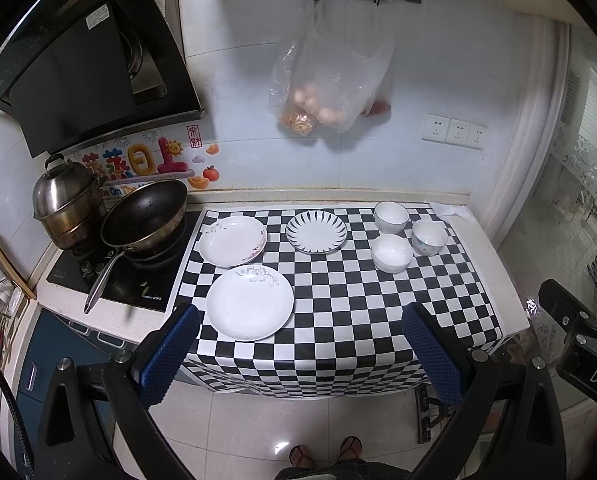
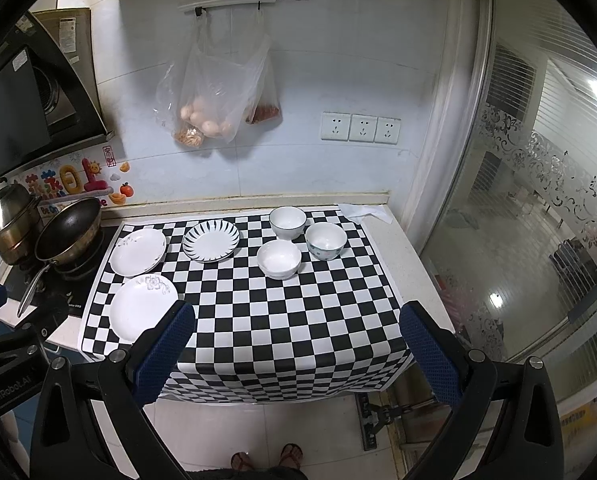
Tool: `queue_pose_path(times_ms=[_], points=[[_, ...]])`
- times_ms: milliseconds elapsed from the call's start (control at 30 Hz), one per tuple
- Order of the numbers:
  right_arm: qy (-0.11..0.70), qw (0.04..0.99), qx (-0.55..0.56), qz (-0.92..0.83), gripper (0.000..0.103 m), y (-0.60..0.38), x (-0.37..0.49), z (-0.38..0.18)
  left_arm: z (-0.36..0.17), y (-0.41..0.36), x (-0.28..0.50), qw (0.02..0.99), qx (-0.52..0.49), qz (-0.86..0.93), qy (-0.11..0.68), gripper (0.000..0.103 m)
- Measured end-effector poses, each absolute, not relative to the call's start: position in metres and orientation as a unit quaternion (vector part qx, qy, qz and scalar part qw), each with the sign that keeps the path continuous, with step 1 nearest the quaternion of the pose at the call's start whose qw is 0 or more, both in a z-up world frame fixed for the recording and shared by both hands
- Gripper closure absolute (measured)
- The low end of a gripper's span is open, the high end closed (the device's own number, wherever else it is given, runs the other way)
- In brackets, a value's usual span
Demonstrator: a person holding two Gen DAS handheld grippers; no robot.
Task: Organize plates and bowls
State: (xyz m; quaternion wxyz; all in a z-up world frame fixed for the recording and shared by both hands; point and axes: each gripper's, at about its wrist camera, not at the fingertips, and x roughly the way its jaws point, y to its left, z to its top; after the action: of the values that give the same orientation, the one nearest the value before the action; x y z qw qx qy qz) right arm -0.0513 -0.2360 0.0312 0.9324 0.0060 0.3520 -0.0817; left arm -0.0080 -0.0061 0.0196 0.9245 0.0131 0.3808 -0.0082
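Both tongs gape empty: left gripper, right gripper, held back off the counter's front edge. Three plates cluster left, three bowls back-right corner, probably laid out for stacking.

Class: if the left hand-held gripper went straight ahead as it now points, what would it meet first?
Probably the black-and-white checkered mat: the left hand-held gripper hangs open over its near edge, beside the large white floral plate. Depth is uncertain.
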Motion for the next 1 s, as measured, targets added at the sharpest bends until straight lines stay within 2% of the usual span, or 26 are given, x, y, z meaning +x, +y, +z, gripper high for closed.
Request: queue_pose_path(times_ms=[167,300,433,633,667,800,833,900,1000], points=[[0.354,0.932,0.020,-0.076,0.000,-0.234,-0.040,0.029,0.013,0.003,0.001,0.922,0.008,-0.007,0.387,0.000],[0.354,0.933,0.055,-0.036,0.000,-0.233,-0.021,0.012,-0.016,0.038,0.033,0.910,-0.015,0.008,0.413,0.000],[0.451,0.885,0.106,0.034,0.000,-0.224,0.048,-0.068,-0.078,0.083,0.080,0.883,-0.019,0.050,0.466,0.000],[0.531,0.838,0.095,0.080,0.002,-0.186,0.140,-0.176,-0.186,0.144,0.148,0.816,-0.060,0.066,0.571,0.002],[0.531,0.838,0.095,0.080,0.002,-0.186,0.140,-0.176,-0.202,0.151,0.157,0.807,-0.063,0.068,0.583,0.002],[0.596,0.784,0.118,0.128,0.008,-0.151,0.222,-0.265,-0.262,0.180,0.194,0.773,-0.084,0.087,0.622,0.015],[0.596,0.784,0.118,0.128,0.010,-0.151,0.222,-0.265,-0.275,0.187,0.203,0.765,-0.094,0.091,0.631,0.020],[0.620,0.759,0.113,0.163,0.014,-0.120,0.266,-0.306,-0.296,0.201,0.218,0.749,-0.118,0.096,0.644,0.026],[0.639,0.742,0.096,0.177,0.025,-0.100,0.288,-0.326,-0.321,0.215,0.241,0.736,-0.144,0.100,0.654,0.031]])
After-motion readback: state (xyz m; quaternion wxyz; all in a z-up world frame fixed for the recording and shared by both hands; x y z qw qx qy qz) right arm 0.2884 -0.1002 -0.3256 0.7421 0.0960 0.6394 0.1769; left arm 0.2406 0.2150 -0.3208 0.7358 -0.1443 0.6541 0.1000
